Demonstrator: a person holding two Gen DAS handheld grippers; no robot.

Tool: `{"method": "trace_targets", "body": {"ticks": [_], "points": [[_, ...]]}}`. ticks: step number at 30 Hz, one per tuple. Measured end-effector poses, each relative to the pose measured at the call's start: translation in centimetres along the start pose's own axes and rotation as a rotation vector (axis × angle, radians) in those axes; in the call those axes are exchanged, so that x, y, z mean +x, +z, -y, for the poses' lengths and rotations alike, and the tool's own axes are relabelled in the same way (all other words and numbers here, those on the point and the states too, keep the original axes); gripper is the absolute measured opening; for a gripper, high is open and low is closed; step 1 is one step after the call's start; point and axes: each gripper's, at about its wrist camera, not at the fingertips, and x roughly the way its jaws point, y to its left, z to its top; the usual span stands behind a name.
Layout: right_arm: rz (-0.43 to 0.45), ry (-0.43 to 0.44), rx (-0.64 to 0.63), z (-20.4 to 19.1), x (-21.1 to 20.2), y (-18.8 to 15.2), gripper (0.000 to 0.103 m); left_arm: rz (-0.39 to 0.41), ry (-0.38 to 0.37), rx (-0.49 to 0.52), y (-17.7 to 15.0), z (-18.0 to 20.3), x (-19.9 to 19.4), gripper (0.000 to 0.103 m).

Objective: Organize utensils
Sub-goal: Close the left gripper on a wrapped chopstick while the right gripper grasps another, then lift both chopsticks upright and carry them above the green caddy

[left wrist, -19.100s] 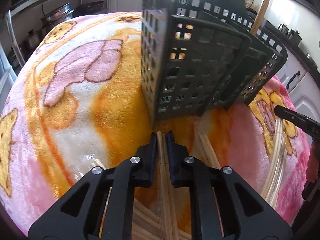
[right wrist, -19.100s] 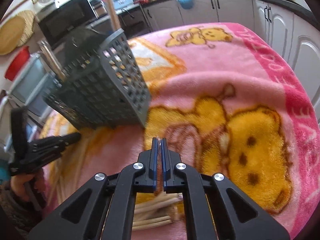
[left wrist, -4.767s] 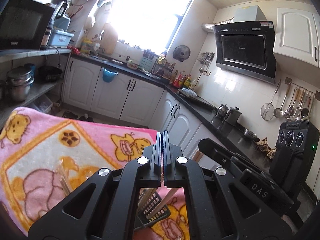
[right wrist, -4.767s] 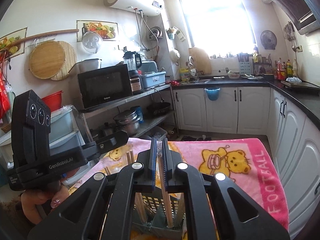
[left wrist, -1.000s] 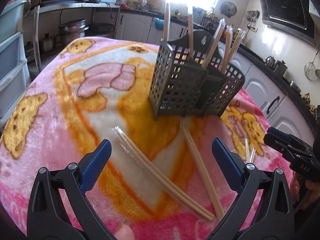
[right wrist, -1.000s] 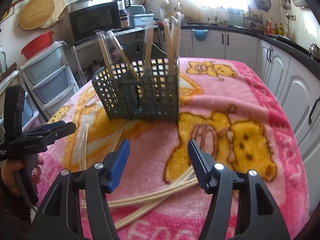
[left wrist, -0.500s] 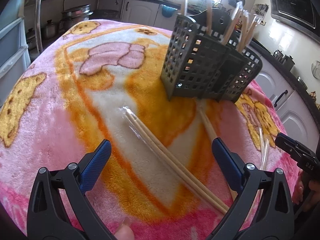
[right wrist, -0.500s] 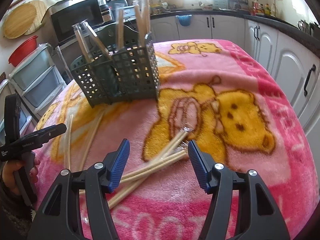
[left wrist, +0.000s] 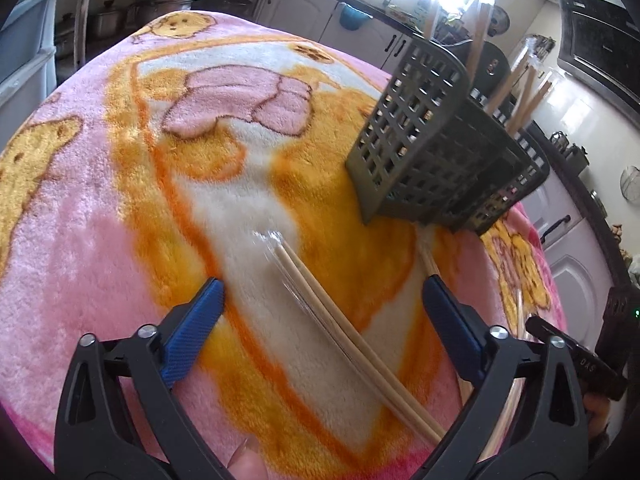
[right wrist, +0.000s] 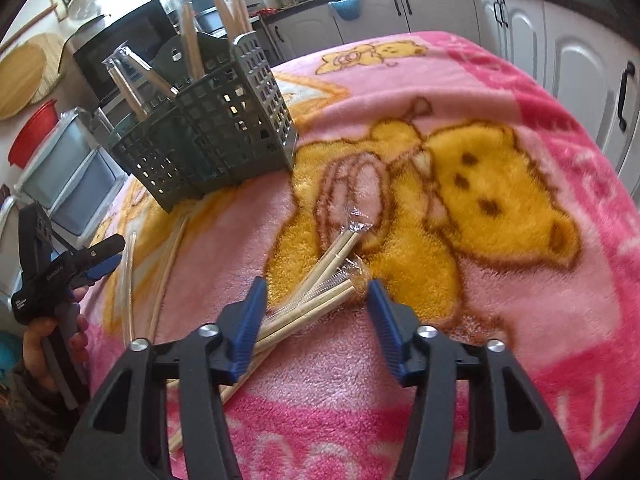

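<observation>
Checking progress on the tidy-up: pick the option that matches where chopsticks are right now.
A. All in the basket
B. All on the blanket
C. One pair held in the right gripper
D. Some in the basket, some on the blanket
D: several chopsticks stand in the basket, while wrapped pairs lie on the blanket, between the right gripper's open jaws, unpinched.

The dark slotted utensil basket (right wrist: 208,136) stands on the teddy-bear blanket (right wrist: 500,280), with wrapped chopsticks (right wrist: 192,44) sticking up out of it, blocking the way from above. Right of the basket the blanket lies bare and open. Loose chopstick pairs (right wrist: 320,280) lie near the basket in the right wrist view, another pair (left wrist: 352,336) in the left wrist view, with bare blanket to its left
</observation>
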Motion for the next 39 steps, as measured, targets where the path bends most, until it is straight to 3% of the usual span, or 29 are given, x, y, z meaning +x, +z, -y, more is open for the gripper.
{"method": "trace_targets", "body": {"ticks": [5, 7, 11, 13, 16, 21, 39], "points": [[0.003, 0.008, 0.031, 0.6, 0.1, 0.2, 0.035, -0.002, 0.036, -0.001, 0.9, -0.2, 0.5, 0.072], [0.004, 0.009, 0.042, 0.9, 0.2, 0.4, 0.032, -0.003, 0.055, -0.001, 1.1, -0.2, 0.6, 0.060], [0.006, 0.006, 0.048, 1.0, 0.4, 0.5, 0.025, -0.012, 0.083, 0.025, 1.8, 0.1, 1.2, 0.044], [0.009, 0.010, 0.048, 1.1, 0.3, 0.5, 0.022, -0.014, 0.095, 0.037, 2.0, 0.2, 1.5, 0.030], [0.016, 0.013, 0.045, 1.1, 0.2, 0.6, 0.013, -0.014, 0.094, 0.024, 2.1, -0.3, 1.5, 0.019], [0.031, 0.013, 0.030, 0.7, -0.3, 0.8, 0.010, -0.010, 0.077, 0.014, 2.2, -0.7, 1.2, 0.007], [0.164, 0.088, -0.116, -5.0, -4.5, 3.1, 0.006, 0.170, -0.034, 0.160, 3.9, 4.6, -6.4, 0.004]]}}
